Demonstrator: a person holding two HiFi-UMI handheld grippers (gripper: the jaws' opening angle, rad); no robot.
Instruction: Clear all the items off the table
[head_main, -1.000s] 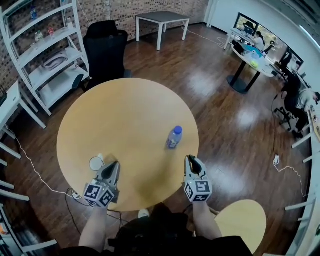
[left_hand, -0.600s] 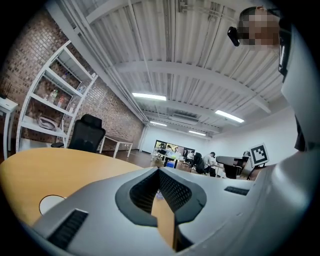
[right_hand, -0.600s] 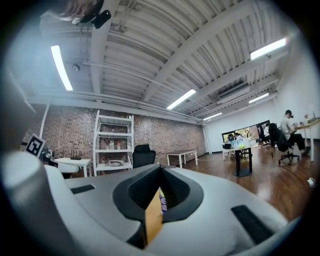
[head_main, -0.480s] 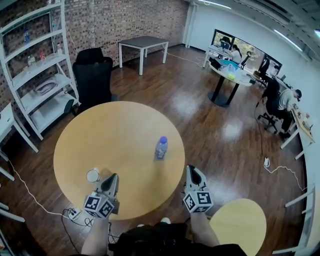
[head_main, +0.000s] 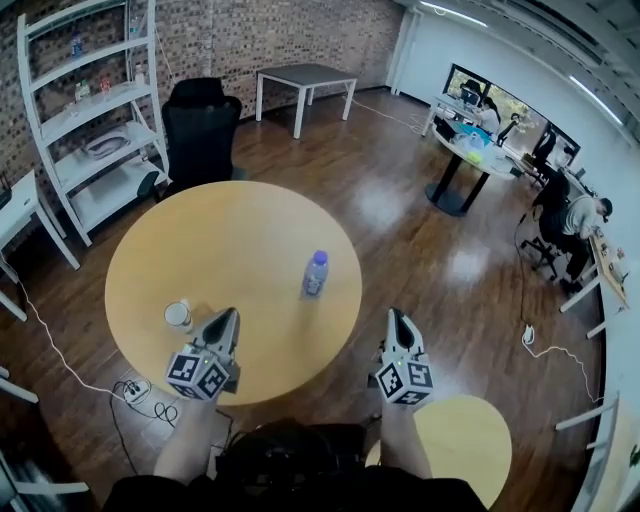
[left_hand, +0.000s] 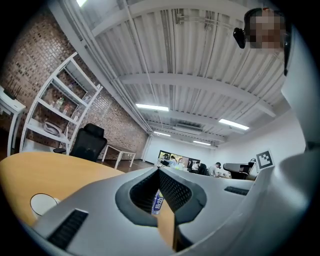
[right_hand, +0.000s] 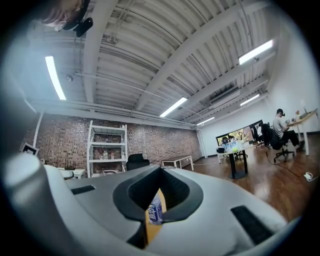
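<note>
A round wooden table (head_main: 230, 250) carries a small plastic bottle (head_main: 315, 273) with a blue cap and a white cup (head_main: 178, 315) near its left front edge. My left gripper (head_main: 227, 318) is shut and empty over the table's front edge, just right of the cup. Off the table's right edge my right gripper (head_main: 397, 318) hangs shut and empty over the floor. The bottle (left_hand: 158, 202) shows far off through the slot of the shut jaws in the left gripper view, with the cup (left_hand: 42, 203) low at left. The right gripper view also shows the bottle (right_hand: 155, 209) past its shut jaws.
A black office chair (head_main: 200, 130) stands behind the table, a white shelf unit (head_main: 90, 130) at the back left. A smaller round wooden stool (head_main: 465, 445) sits at the lower right. Cables (head_main: 120, 390) lie on the floor at left. People sit at desks far right.
The head view has shifted; both grippers sit a little higher in frame. The right gripper has moved off the table's edge to the right. Bottle and cup stay in place.
</note>
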